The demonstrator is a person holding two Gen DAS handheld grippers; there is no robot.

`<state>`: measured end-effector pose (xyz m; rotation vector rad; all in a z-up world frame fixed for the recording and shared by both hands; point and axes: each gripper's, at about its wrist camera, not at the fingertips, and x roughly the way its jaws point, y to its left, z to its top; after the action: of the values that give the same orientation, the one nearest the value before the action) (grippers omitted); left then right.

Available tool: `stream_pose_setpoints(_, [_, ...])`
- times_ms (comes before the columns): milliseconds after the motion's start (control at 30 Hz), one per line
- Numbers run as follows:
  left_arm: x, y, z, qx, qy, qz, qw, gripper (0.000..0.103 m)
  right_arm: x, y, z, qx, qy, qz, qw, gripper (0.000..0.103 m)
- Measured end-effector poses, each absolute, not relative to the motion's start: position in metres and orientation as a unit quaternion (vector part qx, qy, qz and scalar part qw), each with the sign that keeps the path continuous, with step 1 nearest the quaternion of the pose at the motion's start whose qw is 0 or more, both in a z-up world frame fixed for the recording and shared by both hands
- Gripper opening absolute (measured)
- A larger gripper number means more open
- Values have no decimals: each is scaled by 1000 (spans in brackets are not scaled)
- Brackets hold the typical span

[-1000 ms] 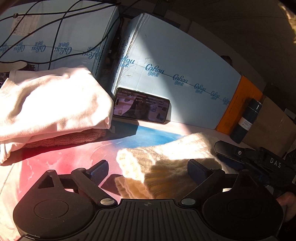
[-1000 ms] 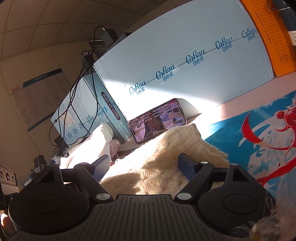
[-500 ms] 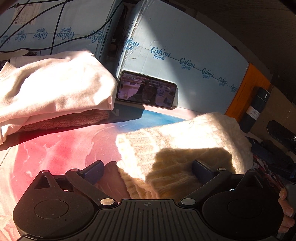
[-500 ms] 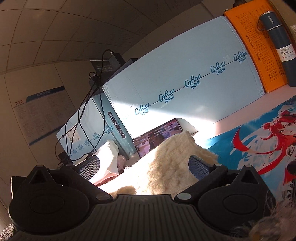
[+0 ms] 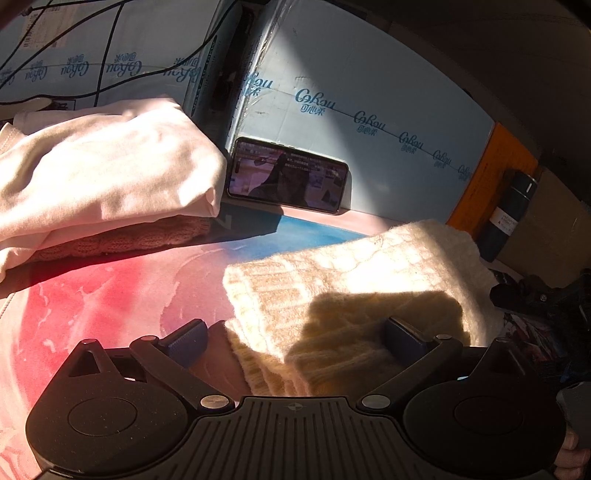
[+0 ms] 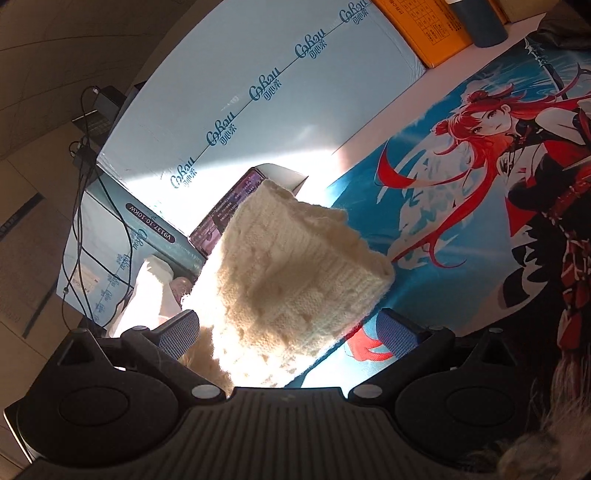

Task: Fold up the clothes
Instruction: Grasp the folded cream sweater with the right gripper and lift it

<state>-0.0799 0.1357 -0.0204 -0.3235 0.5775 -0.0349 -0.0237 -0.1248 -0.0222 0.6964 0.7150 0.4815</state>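
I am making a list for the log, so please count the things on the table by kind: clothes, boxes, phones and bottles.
Clothes: 3: cream knit, pale pink top, pink knit under it.
Boxes: 3: two blue boxes, orange box.
Phones: 1: phone.
Bottles: 1: dark bottle.
Total: 8.

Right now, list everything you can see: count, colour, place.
knit sweater: one, cream, folded on the mat, between both sets of fingers
folded clothes: one stack, pale pink, left of the sweater
phone: one, screen lit, propped against a box
boxes: two, light blue, behind
orange box: one, far right
bottle: one, dark blue, by the orange box
mat: one, blue and red print
left gripper: open
right gripper: open
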Motion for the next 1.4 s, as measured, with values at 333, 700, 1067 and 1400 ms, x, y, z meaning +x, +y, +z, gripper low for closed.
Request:
stream_pose_setpoints(333, [-77,131,-22,-159,284,-43,944,102,-6,-82,-26,326,316,194,870,100])
stream_pose_setpoints(700, [-67,120,-30,-259,296,-158,906,96,-12,-93,-38,395,320,263,820,57])
stream_pose_setpoints(1067, [-47,101,-52,-395,334,-302,801,51,-19,-138,-32,422,314,251,813,79])
stream_pose_setpoints(1400, [-35,71,-36,-345,331,-317,819,51,-22,-168,-33,460,277,239,809,44])
